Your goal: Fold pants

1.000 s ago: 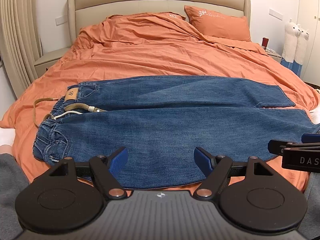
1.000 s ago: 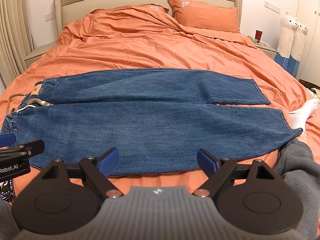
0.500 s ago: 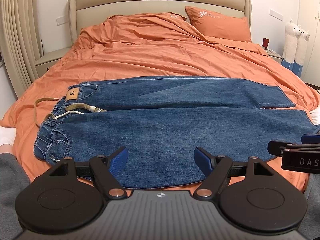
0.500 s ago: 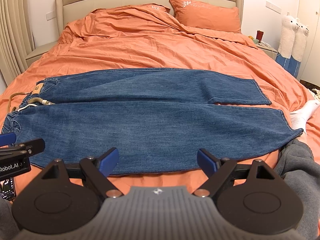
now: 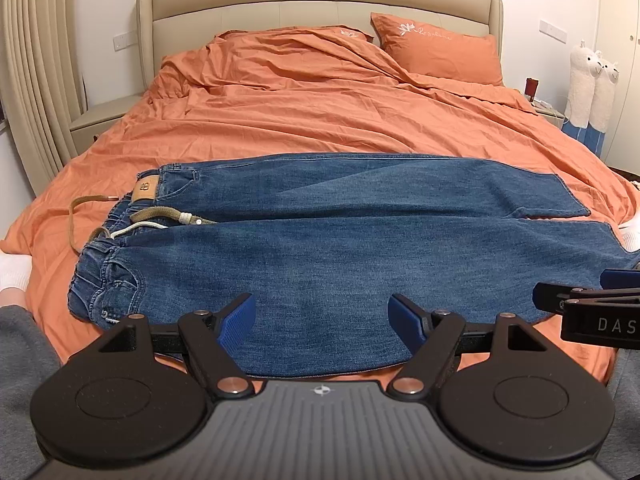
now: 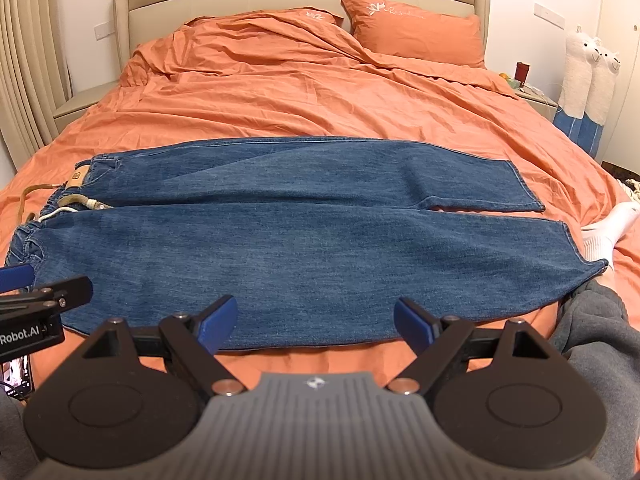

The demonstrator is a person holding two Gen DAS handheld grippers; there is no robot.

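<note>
Bedroom, bed with orange duvet (image 5: 320, 112), beige headboard (image 5: 320, 4). Blue jeans (image 5: 340, 248) laid flat across the duvet near its front edge, unfolded, both legs side by side, waistband to the left, hems to the right. Left gripper (image 5: 322, 316) held level just above the near leg edge, fingers wide apart, holding nothing. Right gripper (image 6: 316, 322) same pose, beside it over the near hem side, fingers spread, empty. Grey sweatpants knee (image 6: 600, 344) at right, white sock (image 6: 608, 228) past it.
</note>
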